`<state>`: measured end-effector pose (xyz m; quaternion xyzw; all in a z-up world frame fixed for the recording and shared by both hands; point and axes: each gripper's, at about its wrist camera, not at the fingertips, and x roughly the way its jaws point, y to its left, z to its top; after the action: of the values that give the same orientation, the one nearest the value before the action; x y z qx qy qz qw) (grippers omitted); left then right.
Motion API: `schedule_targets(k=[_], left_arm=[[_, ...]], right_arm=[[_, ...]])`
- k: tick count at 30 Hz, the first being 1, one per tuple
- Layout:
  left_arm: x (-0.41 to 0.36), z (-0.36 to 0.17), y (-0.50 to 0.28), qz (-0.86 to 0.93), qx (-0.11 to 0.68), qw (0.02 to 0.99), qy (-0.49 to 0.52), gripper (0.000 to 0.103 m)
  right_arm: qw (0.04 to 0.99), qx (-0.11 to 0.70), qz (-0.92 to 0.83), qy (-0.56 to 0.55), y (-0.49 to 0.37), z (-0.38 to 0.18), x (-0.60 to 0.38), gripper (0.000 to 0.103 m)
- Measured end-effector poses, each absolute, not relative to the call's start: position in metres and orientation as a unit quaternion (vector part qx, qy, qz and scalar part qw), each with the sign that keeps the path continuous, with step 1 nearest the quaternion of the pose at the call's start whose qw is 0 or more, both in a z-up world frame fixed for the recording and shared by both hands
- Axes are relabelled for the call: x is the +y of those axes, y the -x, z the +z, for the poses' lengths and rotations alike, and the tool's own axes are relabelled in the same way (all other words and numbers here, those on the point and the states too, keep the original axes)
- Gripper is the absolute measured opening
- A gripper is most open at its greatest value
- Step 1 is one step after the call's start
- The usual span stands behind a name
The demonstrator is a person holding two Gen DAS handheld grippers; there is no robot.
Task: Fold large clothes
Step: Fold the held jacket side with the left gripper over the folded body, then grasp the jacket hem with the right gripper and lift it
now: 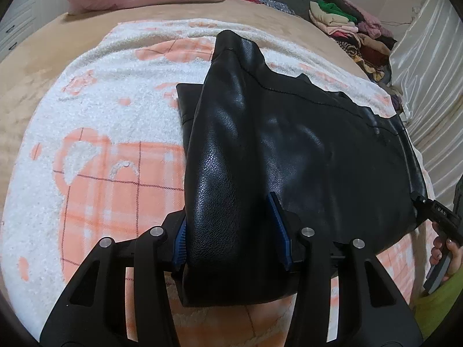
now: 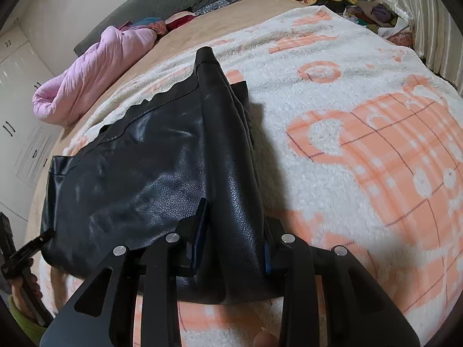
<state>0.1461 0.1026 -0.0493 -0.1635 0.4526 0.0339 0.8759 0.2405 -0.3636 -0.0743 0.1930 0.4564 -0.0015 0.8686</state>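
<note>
Both your grippers, left [image 1: 230, 231] and right [image 2: 235, 235], clamp thick jacket [image 1: 289, 144] folds. Slick leather may slip out; lift unevenly and the fold skews.

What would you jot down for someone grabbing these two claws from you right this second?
Left claw: shut on a raised fold of the black leather garment.
Right claw: shut on another raised fold at the same near edge.
Garment: lies spread on the white-and-orange blanket on the bed, both pinched parts lifted into ridges.
Done: both grips taken.
Left: probably carry the near edge over to the far side, flatten, then fold again.
</note>
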Motion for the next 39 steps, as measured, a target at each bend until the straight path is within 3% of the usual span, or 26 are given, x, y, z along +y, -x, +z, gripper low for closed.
schedule_targets(k=[6,7,11,19,23,24,25,26,28,39], left_arm=[[0.104,-0.048,-0.147,0.035,0.454,0.876,0.161,0.046],[0.104,-0.047,-0.147,0.034,0.454,0.876,0.159,0.049],[0.101,-0.045,-0.143,0.033,0.453,0.877,0.154,0.056],[0.096,-0.038,-0.134,0.028,0.449,0.879,0.156,0.075],[0.097,-0.035,-0.128,0.029,0.446,0.88,0.158,0.078],[0.098,-0.034,-0.127,0.03,0.445,0.881,0.16,0.082],[0.1,-0.034,-0.126,0.031,0.443,0.881,0.164,0.092],[0.102,-0.033,-0.125,0.033,0.441,0.881,0.168,0.093],[0.109,-0.034,-0.126,0.036,0.438,0.88,0.18,0.093],[0.142,-0.05,-0.188,0.014,0.465,0.852,0.239,0.093]], right_arm=[[0.879,0.449,-0.029,-0.158,-0.232,-0.062,-0.356,0.046],[0.882,0.445,-0.036,-0.148,-0.229,-0.059,-0.354,0.057],[0.896,0.426,-0.04,-0.121,-0.216,-0.045,-0.344,0.072],[0.915,0.392,-0.001,-0.096,-0.197,-0.015,-0.317,0.087],[0.919,0.384,0.028,-0.082,-0.195,-0.004,-0.292,0.087],[0.92,0.383,0.04,-0.078,-0.195,-0.002,-0.282,0.085],[0.919,0.385,0.051,-0.075,-0.197,-0.001,-0.274,0.071],[0.917,0.388,0.062,-0.069,-0.199,-0.002,-0.262,0.05],[0.912,0.398,0.084,-0.063,-0.205,-0.005,-0.243,0.034],[0.883,0.452,0.123,-0.021,-0.243,-0.042,-0.158,0.017]])
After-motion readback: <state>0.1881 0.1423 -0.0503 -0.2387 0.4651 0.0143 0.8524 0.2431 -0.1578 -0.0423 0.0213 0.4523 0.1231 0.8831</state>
